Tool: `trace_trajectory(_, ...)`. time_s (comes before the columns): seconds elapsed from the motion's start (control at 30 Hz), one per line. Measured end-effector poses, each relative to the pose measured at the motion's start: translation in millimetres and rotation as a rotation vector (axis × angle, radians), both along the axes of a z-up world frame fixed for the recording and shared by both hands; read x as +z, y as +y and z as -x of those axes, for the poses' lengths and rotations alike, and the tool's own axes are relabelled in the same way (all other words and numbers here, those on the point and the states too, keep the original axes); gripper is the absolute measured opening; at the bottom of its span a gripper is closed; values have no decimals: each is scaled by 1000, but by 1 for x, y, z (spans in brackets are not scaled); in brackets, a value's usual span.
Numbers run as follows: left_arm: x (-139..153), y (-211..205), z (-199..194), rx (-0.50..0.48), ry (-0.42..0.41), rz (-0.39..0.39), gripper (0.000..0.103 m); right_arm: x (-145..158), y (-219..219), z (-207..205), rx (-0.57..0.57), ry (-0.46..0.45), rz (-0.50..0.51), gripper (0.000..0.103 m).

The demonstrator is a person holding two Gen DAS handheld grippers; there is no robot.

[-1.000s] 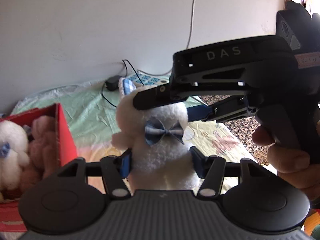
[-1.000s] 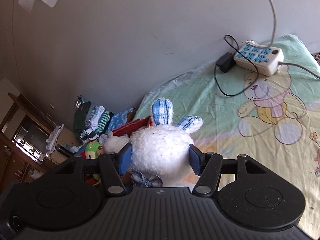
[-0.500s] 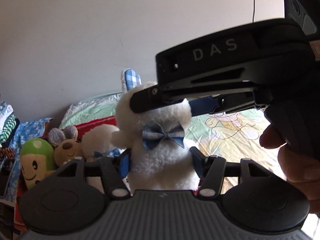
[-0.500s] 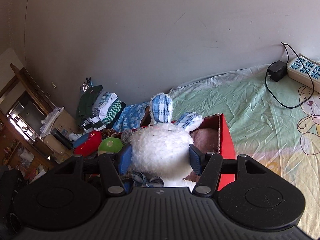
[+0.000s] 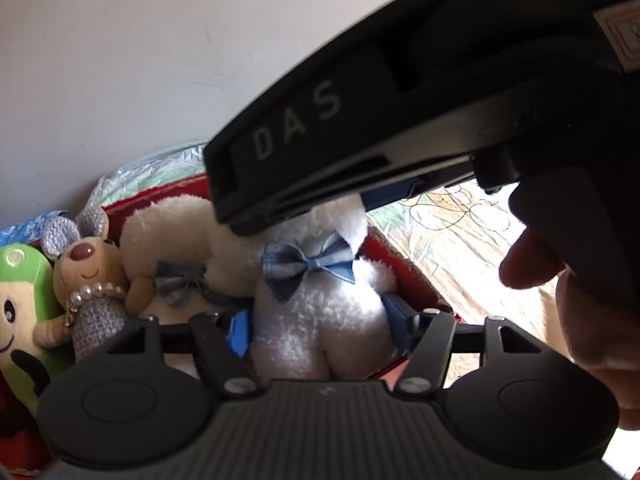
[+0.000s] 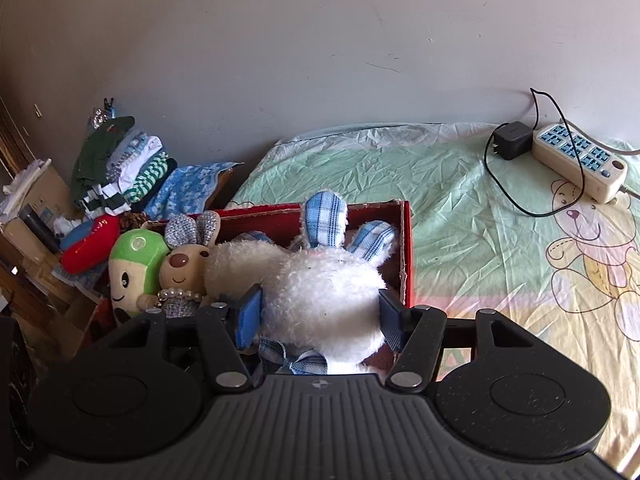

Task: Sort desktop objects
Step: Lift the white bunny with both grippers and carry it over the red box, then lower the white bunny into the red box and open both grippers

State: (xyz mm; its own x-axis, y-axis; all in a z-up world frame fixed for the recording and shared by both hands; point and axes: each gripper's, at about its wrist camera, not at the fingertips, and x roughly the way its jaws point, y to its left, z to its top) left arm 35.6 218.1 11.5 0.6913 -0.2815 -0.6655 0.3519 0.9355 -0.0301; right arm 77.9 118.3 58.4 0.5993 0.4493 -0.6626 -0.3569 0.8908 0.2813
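A white plush bunny [image 5: 320, 312] with checked blue ears and a blue bow tie hangs over the red box [image 6: 360, 208], partly down inside it. My left gripper [image 5: 316, 330] has the bunny's body between its blue pads; its jaws are opening, and the pads still rest against the fur. My right gripper [image 6: 319, 318] is shut on the bunny's head [image 6: 324, 304] from behind. Its black housing [image 5: 400, 100] fills the upper right of the left wrist view. Inside the box lie a green-capped plush [image 6: 136, 268], a beige doll with a pearl necklace [image 6: 184, 268] and another white plush [image 6: 236, 264].
The box stands on a cartoon-print sheet [image 6: 480, 240] near the wall. A power strip [image 6: 580, 160] with a black charger [image 6: 512, 140] lies at the far right. Folded clothes [image 6: 120, 172] and a red cushion [image 6: 90, 248] pile up left of the box. A person's hand [image 5: 580, 312] grips the right tool.
Both grippers carried the bunny across the sheet to the red box and lowered it among the plush toys. The right gripper now looms much closer in the left wrist view.
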Motion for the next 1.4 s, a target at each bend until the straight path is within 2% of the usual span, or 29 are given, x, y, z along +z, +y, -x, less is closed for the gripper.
trace_trajectory(0.13, -1, 11, -4, -23, 20, 29, 71, -3, 3, -3, -7, 10, 12, 62)
trace_trajectory(0.33, 0, 25, 2, -22, 25, 56, 71, -2, 22, 13, 46, -7, 46, 62)
trace_trajectory(0.43, 0, 34, 2, -24, 38, 73, 71, -4, 29, 10, 26, -13, 48, 63)
trace_trajectory(0.53, 2, 31, 2, -18, 37, 47, 70, -5, 28, 12, 26, -11, 24, 63)
trace_trajectory(0.63, 4, 33, 7, -28, 41, 49, 71, -6, 28, 17, 30, -19, 45, 63)
trace_trajectory(0.7, 2, 36, -3, -35, 42, 54, 70, -6, 28, 16, 16, -17, 40, 63)
trace_trajectory(0.97, 7, 45, 6, -32, 11, 44, 68, 3, 54, 36, 92, -120, 77, 63)
trace_trajectory(1.07, 7, 53, 7, -22, 14, 48, 68, -6, 55, 25, 93, -89, 63, 63)
trace_trajectory(1.17, 1, 51, 2, -3, 10, 9, 68, -18, 47, 10, 87, -27, -7, 63)
trace_trajectory(1.23, -1, 51, -1, -2, 11, -6, 73, -21, 47, 8, 97, -12, -15, 63)
trace_trajectory(1.3, -3, 53, -3, -2, 19, 0, 76, -19, 51, 9, 93, -30, 32, 65)
trace_trajectory(1.4, -4, 53, -5, -6, 25, 5, 76, -12, 56, 13, 67, -63, 99, 70)
